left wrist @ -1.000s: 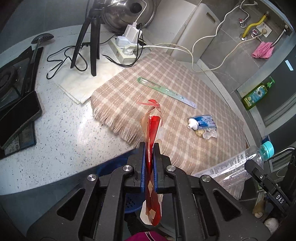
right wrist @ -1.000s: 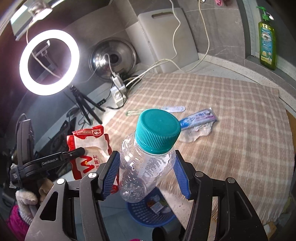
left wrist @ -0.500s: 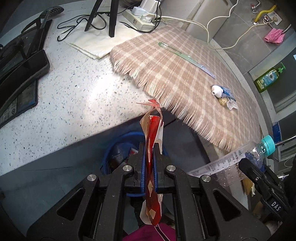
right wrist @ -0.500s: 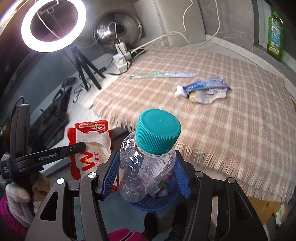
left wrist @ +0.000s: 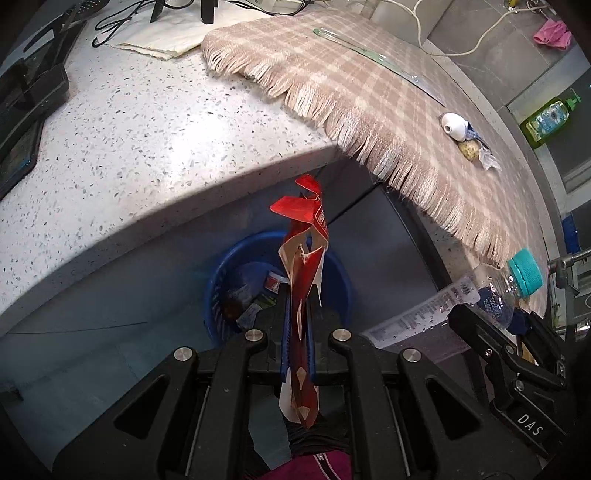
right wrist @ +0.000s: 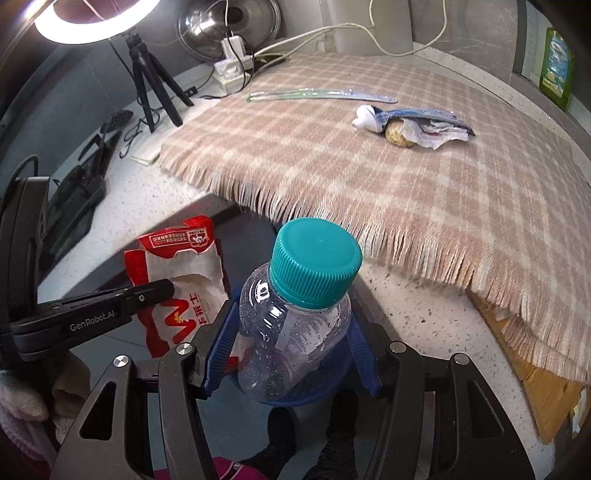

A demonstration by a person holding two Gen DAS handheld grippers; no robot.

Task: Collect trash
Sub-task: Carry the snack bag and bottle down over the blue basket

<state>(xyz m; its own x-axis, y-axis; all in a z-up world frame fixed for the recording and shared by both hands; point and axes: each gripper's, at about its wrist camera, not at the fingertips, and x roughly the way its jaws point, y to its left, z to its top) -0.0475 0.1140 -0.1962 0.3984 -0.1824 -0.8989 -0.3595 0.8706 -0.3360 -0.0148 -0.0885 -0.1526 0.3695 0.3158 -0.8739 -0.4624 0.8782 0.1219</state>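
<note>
Red wrapper (left wrist: 304, 266): pinched flat between the jaws of the left gripper (left wrist: 298, 332), its crumpled top sticking out past the fingertips; in the left wrist view it hangs in front of the bin's mouth.
Left gripper: jaws squeezed nearly together on the wrapper.
Plastic bottle (right wrist: 295, 325): clear, droplets inside, teal cap (right wrist: 316, 266) facing the camera; clamped across its body by the right gripper (right wrist: 291, 354).
Right gripper: jaws about half wide, blue pads pressing both sides of the bottle.
Blue bin (left wrist: 221, 295): a basket on the floor below the counter edge, at 6 o'clock from the cloth; scraps of packaging lie inside. In the right wrist view its rim shows just under the bottle.
Counter (left wrist: 129, 147): speckled white stone, at 10 o'clock from the bin.
Checked cloth (right wrist: 406, 177): beige, fringed, its fringe over the counter edge.
On the cloth: a squeezed toothpaste tube (right wrist: 406, 116) with crumpled paper (right wrist: 436, 136) against it; a clear toothbrush case (right wrist: 321, 95) at 11 o'clock from the tube.
Farther back: tripod (right wrist: 151, 85), ring light (right wrist: 92, 22), power strip (right wrist: 232, 68).
</note>
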